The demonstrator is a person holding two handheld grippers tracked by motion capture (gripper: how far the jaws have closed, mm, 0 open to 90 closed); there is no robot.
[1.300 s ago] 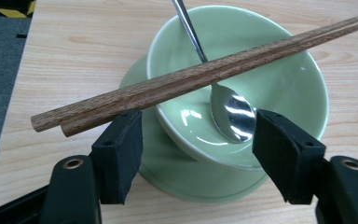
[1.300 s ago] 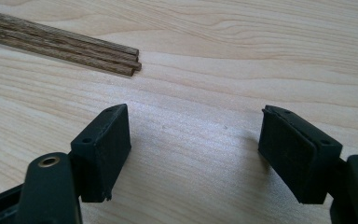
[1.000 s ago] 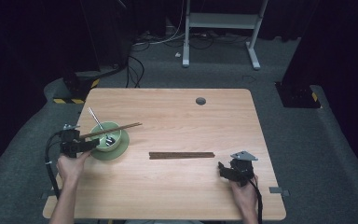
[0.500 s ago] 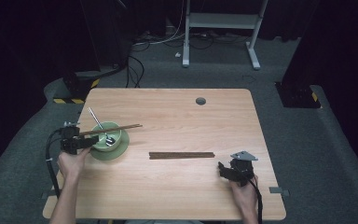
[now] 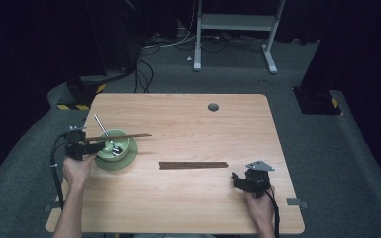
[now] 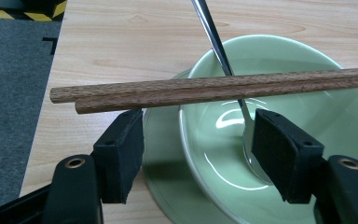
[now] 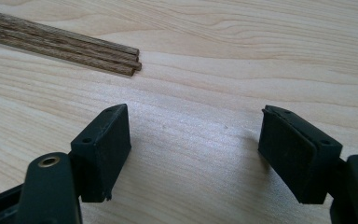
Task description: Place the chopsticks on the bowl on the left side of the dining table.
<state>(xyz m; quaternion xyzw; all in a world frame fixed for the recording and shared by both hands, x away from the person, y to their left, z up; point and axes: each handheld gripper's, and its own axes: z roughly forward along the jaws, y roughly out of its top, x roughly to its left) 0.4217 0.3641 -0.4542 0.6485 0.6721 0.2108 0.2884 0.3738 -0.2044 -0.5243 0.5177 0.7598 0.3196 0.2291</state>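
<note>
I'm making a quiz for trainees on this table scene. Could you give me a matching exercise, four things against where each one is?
Things:
1. pair of brown wooden chopsticks
2. silver metal spoon
3. round green ceramic bowl
4. bundle of dark wooden sticks

Places:
A. flat on the table's middle
B. on a green saucer
C. lying across the bowl's rim
D. leaning inside the bowl

Pairs: 1-C, 2-D, 3-B, 4-A

Pale green bowl [image 6: 307, 79] and saucer [image 6: 161, 140], silver spoon [image 6: 216, 42], dark brown wood-grain chopsticks [image 6: 205, 88], light wood-grain table [image 5: 188, 119], black gripper pads [image 7: 105, 140].
</note>
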